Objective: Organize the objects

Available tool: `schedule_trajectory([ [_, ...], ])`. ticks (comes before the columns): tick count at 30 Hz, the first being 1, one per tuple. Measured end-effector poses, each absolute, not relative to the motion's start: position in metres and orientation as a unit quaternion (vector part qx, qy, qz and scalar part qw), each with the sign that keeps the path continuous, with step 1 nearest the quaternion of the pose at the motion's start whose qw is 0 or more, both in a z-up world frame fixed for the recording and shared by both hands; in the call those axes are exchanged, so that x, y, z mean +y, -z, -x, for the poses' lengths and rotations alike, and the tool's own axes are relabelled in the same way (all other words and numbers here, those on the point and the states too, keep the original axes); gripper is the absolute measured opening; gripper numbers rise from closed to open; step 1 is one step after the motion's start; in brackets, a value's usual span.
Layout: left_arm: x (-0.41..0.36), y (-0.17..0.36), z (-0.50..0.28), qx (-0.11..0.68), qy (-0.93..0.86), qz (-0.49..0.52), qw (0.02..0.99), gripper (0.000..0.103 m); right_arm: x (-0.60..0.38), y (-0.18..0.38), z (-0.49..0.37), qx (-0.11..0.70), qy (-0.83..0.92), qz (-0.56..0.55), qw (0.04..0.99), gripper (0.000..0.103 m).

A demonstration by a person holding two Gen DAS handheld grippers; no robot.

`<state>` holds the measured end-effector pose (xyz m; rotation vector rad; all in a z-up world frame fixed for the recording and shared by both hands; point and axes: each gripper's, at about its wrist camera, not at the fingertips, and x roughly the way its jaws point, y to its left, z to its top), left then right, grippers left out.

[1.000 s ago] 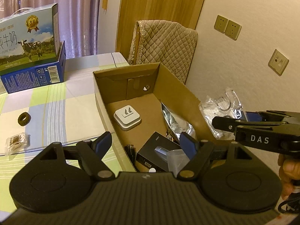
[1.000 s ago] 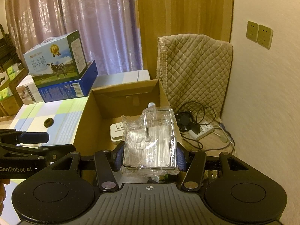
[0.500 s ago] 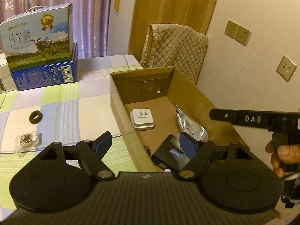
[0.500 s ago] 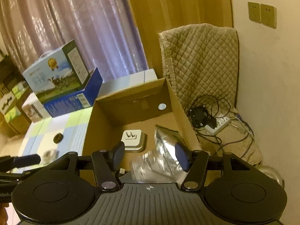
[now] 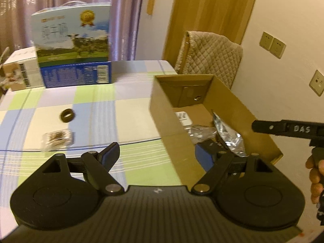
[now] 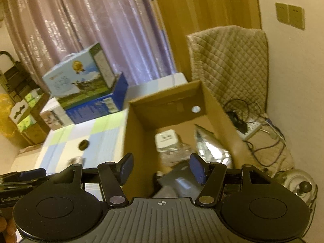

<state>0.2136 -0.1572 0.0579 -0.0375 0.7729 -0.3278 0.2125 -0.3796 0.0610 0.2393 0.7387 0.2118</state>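
1. While both grippers hang over the near end of the cardboard box (image 5: 162, 109), neither has anything between its pads: left gripper (image 5: 157, 156) jaws wide apart, empty; right gripper (image 6: 161, 169) jaws apart, empty.
2. Left gripper straddles the box's near-left wall: one pad over the checked tablecloth (image 5: 97, 109), the other inside the box.
3. Right gripper sits over the box interior; a dark flat box (image 6: 172, 180) lies just below it at the near end.
4. In the left wrist view the right gripper enters from the right edge, held by a hand (image 5: 316, 180).
5. Clear plastic pack (image 6: 174, 154) lies in the box, mid-floor, touching the white plug adapter (image 6: 167, 139) behind it.
6. Silver foil bag (image 6: 210, 147) leans on the box's right wall, beside the pack.
7. On the tablecloth, outside the box: small wrapped item (image 5: 57, 138), nearer; dark ring (image 5: 67, 115) beyond it. Well apart from the box.
8. Far end of the table: milk carton (image 5: 73, 34) stacked on a blue box (image 5: 77, 75), with a white box (image 5: 20, 70) to its left.
9. Behind the box: quilted chair cover (image 5: 210, 54); wall sockets (image 5: 272, 44) to the right.
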Motion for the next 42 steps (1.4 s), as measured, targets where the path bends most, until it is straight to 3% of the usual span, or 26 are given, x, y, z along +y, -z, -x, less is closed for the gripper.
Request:
schedule_trajectory([
  [9,-0.072,-0.062,-0.193,0.361,0.097,0.027,0.927,0.083,-0.305,-0.074,-0.199,0.342,-0.157,-0.09,0.922,0.059],
  [21,0.041,-0.037,-0.188,0.373,0.007,0.034,0.927,0.085,-0.224,-0.043,-0.206,0.359,-0.204,-0.046,0.91,0.059],
  [35,0.079,0.007,-0.228,0.386,0.003,0.029,0.922,0.086,-0.16,0.007,-0.245,0.364,-0.274,0.05,0.889,0.059],
  [42,0.087,0.021,-0.256,0.394,0.056,-0.01,0.917,0.086,-0.113,0.033,-0.275,0.337,-0.365,0.169,0.851,0.059],
])
